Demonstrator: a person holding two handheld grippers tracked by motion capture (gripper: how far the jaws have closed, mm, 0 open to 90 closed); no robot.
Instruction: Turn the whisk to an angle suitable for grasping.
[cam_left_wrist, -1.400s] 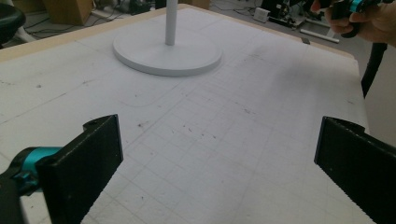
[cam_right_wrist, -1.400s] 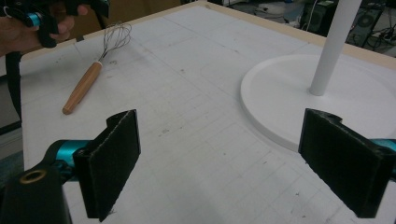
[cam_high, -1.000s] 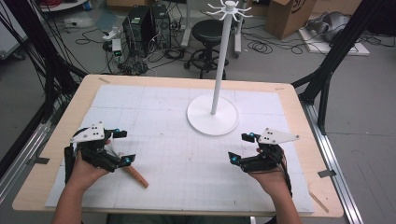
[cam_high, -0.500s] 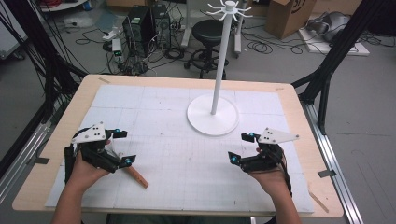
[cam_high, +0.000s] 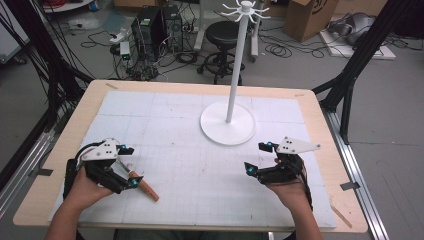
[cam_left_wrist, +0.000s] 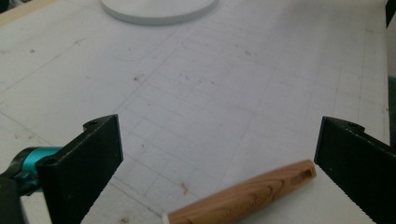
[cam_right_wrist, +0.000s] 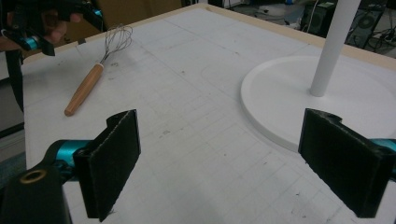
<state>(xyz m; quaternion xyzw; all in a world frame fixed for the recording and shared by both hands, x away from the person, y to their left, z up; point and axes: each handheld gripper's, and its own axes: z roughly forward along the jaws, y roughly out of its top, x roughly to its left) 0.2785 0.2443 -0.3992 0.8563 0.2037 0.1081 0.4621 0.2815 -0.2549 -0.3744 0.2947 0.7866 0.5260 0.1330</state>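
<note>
A whisk with a wooden handle (cam_high: 145, 187) lies on the white mat at the front left, and its wire head is partly under my left gripper (cam_high: 133, 166). That gripper is open and hovers over the whisk, jaws either side of it. In the left gripper view the handle (cam_left_wrist: 243, 193) lies low between the wide-apart jaws of the left gripper (cam_left_wrist: 219, 135), nearer the right one and untouched. My right gripper (cam_high: 255, 157) is open and empty at the front right, near the white stand's base (cam_high: 227, 125). The right gripper view shows the whole whisk (cam_right_wrist: 91, 81) far off.
The white stand has a tall pole (cam_high: 235, 65) with hooks at its top (cam_high: 245, 7), and it stands at the back centre of the mat. The wooden table edge (cam_high: 330, 145) frames the mat. Black frame legs, cables and a stool lie beyond the table.
</note>
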